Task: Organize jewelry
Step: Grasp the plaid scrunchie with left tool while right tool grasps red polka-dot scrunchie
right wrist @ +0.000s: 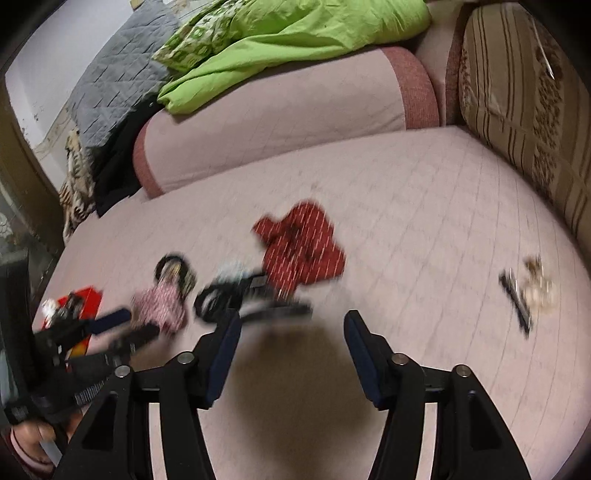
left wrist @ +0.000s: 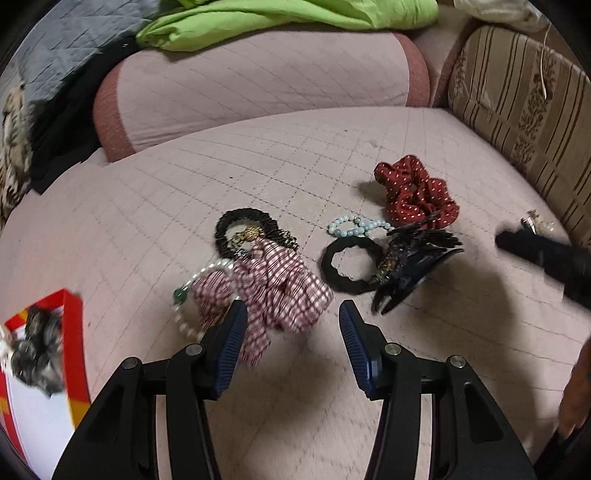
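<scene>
Hair accessories and jewelry lie on a pink quilted sofa seat [left wrist: 147, 229]. In the left wrist view my left gripper [left wrist: 293, 314] is open just in front of a red-checked scrunchie [left wrist: 273, 288], with a pearl bracelet [left wrist: 188, 325] and a black-gold hair tie [left wrist: 243, 229] beside it. To the right lie a black hair tie [left wrist: 347, 266], a dark claw clip [left wrist: 413, 273], a pale bead bracelet [left wrist: 354, 225] and a red dotted scrunchie [left wrist: 413, 192]. My right gripper [right wrist: 293, 321] is open and empty above the seat, the blurred red scrunchie [right wrist: 299, 254] beyond it.
A red box [left wrist: 72, 332] holding a grey scrunchie sits at the left. A small clip and ornament [right wrist: 528, 291] lie to the right. Pink bolster [left wrist: 258, 85], green blanket [left wrist: 280, 18] and striped cushion [left wrist: 517, 110] border the seat.
</scene>
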`<action>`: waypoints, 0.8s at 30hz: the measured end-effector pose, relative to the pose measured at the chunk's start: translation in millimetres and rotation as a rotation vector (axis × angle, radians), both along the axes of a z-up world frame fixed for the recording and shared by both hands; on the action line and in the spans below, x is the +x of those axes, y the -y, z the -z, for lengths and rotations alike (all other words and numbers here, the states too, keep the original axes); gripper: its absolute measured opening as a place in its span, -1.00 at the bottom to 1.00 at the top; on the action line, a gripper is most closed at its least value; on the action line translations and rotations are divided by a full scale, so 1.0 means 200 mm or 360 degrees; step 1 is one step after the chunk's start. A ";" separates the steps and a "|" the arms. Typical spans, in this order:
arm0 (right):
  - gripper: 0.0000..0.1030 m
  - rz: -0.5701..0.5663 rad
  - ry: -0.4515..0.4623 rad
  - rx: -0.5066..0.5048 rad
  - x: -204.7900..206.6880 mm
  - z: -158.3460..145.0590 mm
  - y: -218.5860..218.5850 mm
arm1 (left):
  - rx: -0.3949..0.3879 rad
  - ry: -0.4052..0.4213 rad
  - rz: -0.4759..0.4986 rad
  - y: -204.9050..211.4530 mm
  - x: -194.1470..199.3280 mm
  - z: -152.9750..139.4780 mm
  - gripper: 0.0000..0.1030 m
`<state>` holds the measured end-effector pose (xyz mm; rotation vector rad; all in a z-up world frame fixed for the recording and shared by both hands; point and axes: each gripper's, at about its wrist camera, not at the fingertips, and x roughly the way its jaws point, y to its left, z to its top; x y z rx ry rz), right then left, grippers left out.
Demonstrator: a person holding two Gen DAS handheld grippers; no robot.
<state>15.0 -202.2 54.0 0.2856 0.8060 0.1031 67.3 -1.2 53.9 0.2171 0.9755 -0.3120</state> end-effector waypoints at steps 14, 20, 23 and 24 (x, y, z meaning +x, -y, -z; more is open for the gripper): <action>-0.85 -0.0013 -0.0255 0.0069 0.46 0.20 0.03 | -0.0044 -0.0118 -0.0010 0.00 0.03 0.10 -0.92; -0.88 -0.0109 -0.0222 0.0176 0.24 0.15 0.01 | -0.0199 -0.0167 -0.0029 -0.16 -0.20 0.02 -0.92; -0.88 -0.0210 -0.0212 0.0207 0.08 0.10 -0.06 | -0.0247 -0.0178 -0.0029 -0.24 -0.34 -0.01 -0.92; -0.88 -0.0255 -0.0211 0.0216 0.02 0.09 -0.09 | -0.0266 -0.0189 -0.0030 -0.27 -0.40 -0.02 -0.92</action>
